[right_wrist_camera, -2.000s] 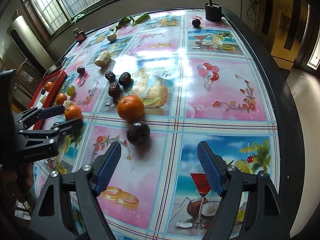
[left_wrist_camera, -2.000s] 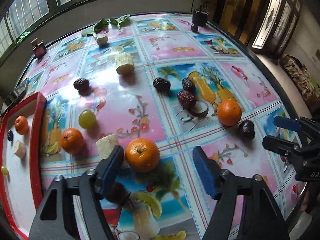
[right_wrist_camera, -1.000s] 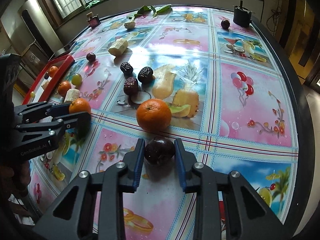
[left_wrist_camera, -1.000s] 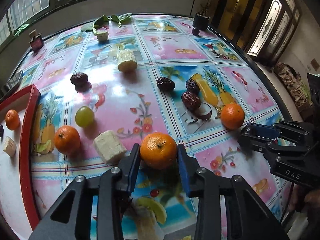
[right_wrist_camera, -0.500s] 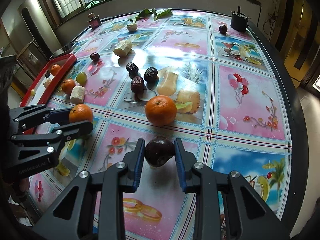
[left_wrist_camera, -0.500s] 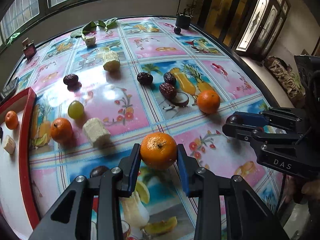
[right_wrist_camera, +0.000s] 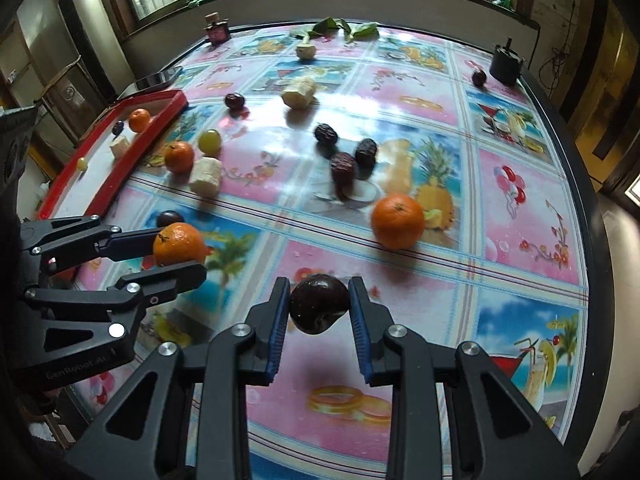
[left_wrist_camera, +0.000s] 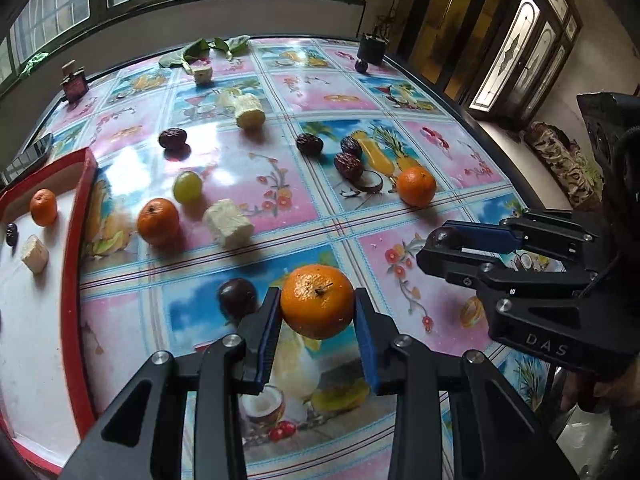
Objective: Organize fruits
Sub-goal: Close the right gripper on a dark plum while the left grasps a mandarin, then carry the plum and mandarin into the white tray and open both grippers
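Note:
My left gripper (left_wrist_camera: 317,312) is shut on an orange (left_wrist_camera: 317,301) and holds it above the table; it also shows in the right wrist view (right_wrist_camera: 179,245). My right gripper (right_wrist_camera: 319,304) is shut on a dark plum (right_wrist_camera: 319,308), lifted off the table; it shows at the right of the left wrist view (left_wrist_camera: 440,238). A red-rimmed white tray (left_wrist_camera: 74,240) at the left holds a small orange (left_wrist_camera: 43,207), a banana piece (left_wrist_camera: 35,254) and a dark fruit (left_wrist_camera: 11,234). Loose on the table lie oranges (left_wrist_camera: 157,221) (left_wrist_camera: 416,186), a green grape (left_wrist_camera: 187,187), banana pieces (left_wrist_camera: 228,223) (left_wrist_camera: 250,111), dates (left_wrist_camera: 349,165) and a plum (left_wrist_camera: 237,298).
A perfume bottle (left_wrist_camera: 74,79), green leaves (left_wrist_camera: 204,49), a black pot (left_wrist_camera: 372,49) and a dark fruit (left_wrist_camera: 361,65) stand at the far edge. A phone (left_wrist_camera: 26,160) lies behind the tray. The table's right edge (right_wrist_camera: 592,216) drops to the floor.
Both grippers closed on their fruits about a second ago and have since lifted them off the table. The view has pulled back, and a plum near the left fingers came into sight.

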{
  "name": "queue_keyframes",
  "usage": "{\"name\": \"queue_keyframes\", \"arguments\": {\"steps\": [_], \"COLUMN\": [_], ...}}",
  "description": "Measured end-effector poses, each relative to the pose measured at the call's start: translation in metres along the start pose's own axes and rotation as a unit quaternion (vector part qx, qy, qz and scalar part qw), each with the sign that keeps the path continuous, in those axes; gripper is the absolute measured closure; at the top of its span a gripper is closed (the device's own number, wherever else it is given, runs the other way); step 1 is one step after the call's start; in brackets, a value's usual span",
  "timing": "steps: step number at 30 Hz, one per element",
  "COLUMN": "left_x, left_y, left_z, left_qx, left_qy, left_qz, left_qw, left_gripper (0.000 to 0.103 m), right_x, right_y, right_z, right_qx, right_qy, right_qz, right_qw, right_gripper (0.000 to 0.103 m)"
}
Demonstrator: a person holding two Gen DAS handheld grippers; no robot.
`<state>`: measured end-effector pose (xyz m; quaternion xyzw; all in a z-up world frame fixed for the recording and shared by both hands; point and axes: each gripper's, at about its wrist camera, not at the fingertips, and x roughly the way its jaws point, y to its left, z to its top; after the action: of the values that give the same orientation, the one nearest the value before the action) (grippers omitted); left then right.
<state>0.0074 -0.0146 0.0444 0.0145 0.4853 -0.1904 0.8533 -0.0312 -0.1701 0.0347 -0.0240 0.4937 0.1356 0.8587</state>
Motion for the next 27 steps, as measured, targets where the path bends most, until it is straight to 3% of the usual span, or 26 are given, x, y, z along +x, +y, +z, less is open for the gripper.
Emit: {"name": "queue_keyframes", "arguments": {"steps": [15,27], "left_x": [-0.061,-0.093], "left_y": [0.088,0.19], "left_z": [-0.014,-0.035], "left_qx": [-0.072,-0.159], "left_qy": [-0.05,-0.063], "left_qz": [0.035,0.097], "left_qw": [0.9956,0.9804], "left_gripper": [0.068,0.068], "right_x": [0.003,0.035], "right_y": [0.113,0.211], "right_z": [0.048,0.096], "right_qx": [-0.084,-0.141], "right_qy": [-0.017,-0.015], "right_qz": [0.04,0.093], "right_qw": [0.995,0.986], "right_gripper": [0.071,0.071]}}
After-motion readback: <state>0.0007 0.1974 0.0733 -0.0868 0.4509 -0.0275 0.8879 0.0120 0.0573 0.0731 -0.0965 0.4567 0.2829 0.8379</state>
